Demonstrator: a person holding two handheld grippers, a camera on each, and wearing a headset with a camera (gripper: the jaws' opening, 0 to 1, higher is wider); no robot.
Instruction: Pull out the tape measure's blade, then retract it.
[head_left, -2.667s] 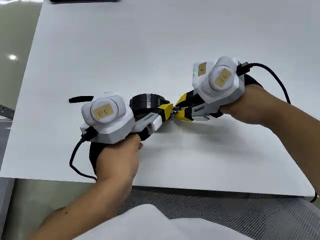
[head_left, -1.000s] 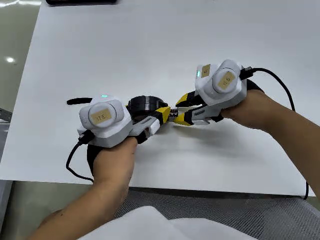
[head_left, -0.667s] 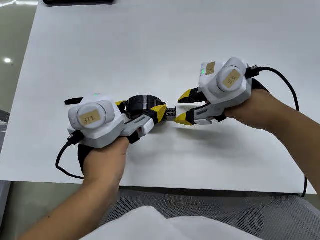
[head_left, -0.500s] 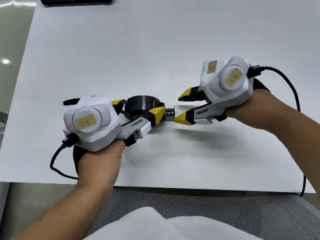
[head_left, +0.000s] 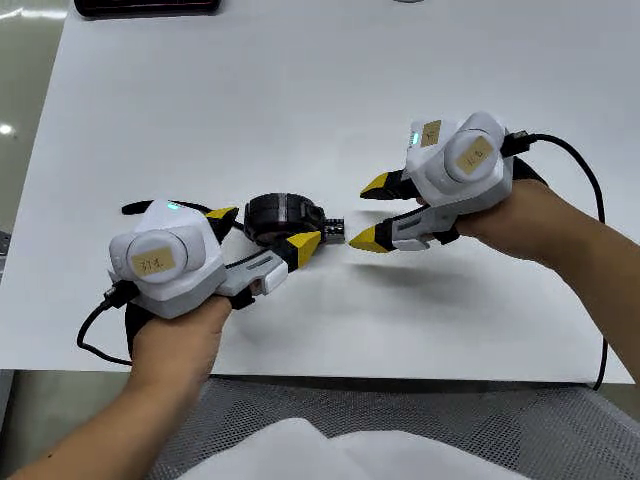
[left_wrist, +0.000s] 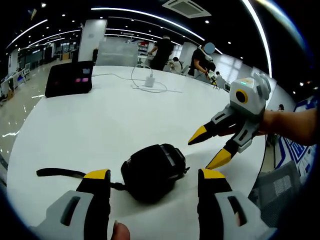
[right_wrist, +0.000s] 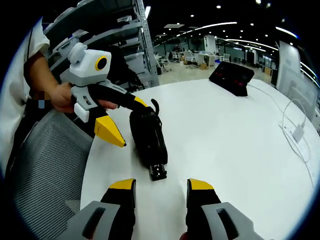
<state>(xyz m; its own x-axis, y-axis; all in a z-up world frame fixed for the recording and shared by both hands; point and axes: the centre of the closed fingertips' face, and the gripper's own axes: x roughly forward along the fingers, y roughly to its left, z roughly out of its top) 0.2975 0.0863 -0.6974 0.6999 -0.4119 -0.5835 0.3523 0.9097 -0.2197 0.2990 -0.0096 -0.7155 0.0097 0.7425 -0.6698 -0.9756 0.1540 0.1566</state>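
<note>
A black tape measure (head_left: 283, 214) lies on the white table (head_left: 300, 90), its blade hook (head_left: 333, 230) just out of the case and pointing right. My left gripper (head_left: 263, 229) is open, one yellow-tipped finger on each side of the case, not gripping it. My right gripper (head_left: 369, 211) is open a little right of the hook. In the left gripper view the tape measure (left_wrist: 152, 171) sits between my open left gripper (left_wrist: 155, 175), with the right gripper (left_wrist: 201, 154) beyond. In the right gripper view the tape measure (right_wrist: 149, 137) lies ahead of my right gripper (right_wrist: 161, 185), the left gripper (right_wrist: 125, 120) beside it.
The measure's black wrist strap (head_left: 140, 208) trails left on the table. A dark tablet (left_wrist: 67, 77) and a white charger with cable (left_wrist: 150, 80) lie at the far side. The table's near edge (head_left: 300, 378) runs below my hands, with a mesh chair (right_wrist: 45, 165) there.
Both grippers were shut, left on the case and right at the blade hook. Both have opened and let go. The left has drawn back left, the right has moved slightly right.
</note>
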